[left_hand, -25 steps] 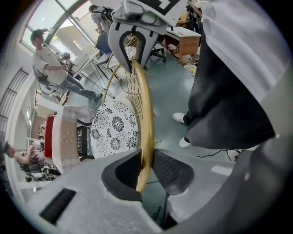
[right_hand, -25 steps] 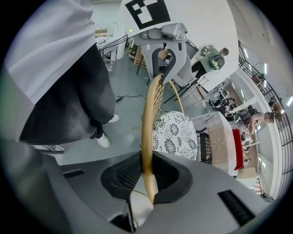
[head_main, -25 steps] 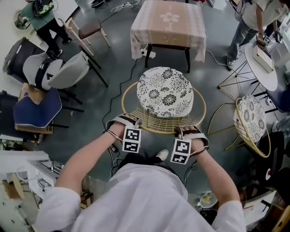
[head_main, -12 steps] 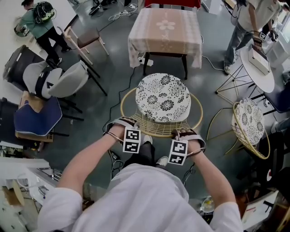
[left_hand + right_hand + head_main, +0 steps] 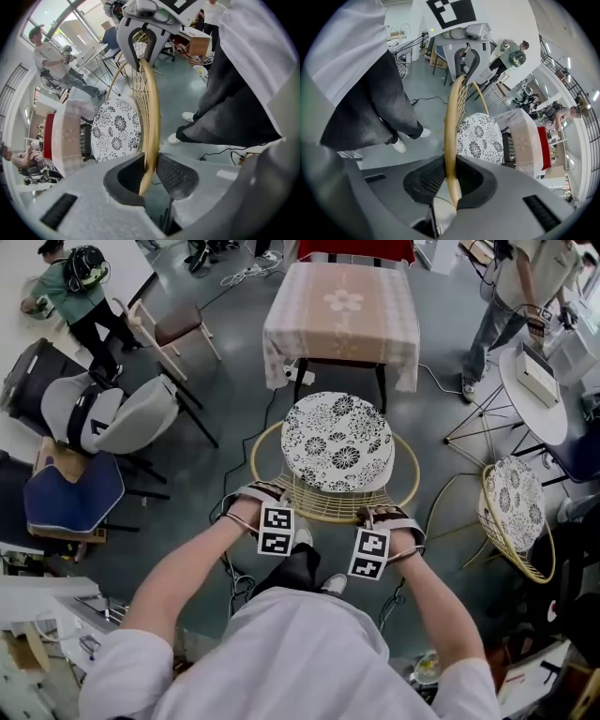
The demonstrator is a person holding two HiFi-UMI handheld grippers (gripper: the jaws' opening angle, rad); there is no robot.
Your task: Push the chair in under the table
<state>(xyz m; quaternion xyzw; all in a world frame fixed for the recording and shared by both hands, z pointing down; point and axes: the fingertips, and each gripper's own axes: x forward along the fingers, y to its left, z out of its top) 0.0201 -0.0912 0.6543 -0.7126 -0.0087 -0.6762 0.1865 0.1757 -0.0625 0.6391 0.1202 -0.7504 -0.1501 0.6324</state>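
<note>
a: item in work, and its location?
b: chair (image 5: 328, 504), one unit. it has a thin wire frame, a round back rim (image 5: 151, 117) and a patterned cushion (image 5: 339, 439). it stands on the floor facing the cloth-covered worktop (image 5: 342, 310). it is near the front legs and not yet under the worktop.

a: claw state?
b: left claw (image 5: 152, 173) is closed on the rim, with the rod pinched between both pads. right claw (image 5: 450, 180) is closed on the same rim in the same way. the two grips sit apart, one on each side of the rim's middle.

a: expected handling?
b: judged light and stiff, since the frame is thin rod and open mesh. the rod is smooth and round, so it may twist in the pads. the cushion looks loose and may slide. the legs will probably drag on the floor.

a: recommended hold?
b: the top of the back rim, at two points spaced evenly about centre. that should let the chair track straight between the worktop legs.

a: counts?
b: claws: two. wire chairs with patterned cushions: two, the held one and a spare (image 5: 514, 507) at right. cloth-covered worktop: one. round worktop (image 5: 558, 409) at far right: one.
</note>
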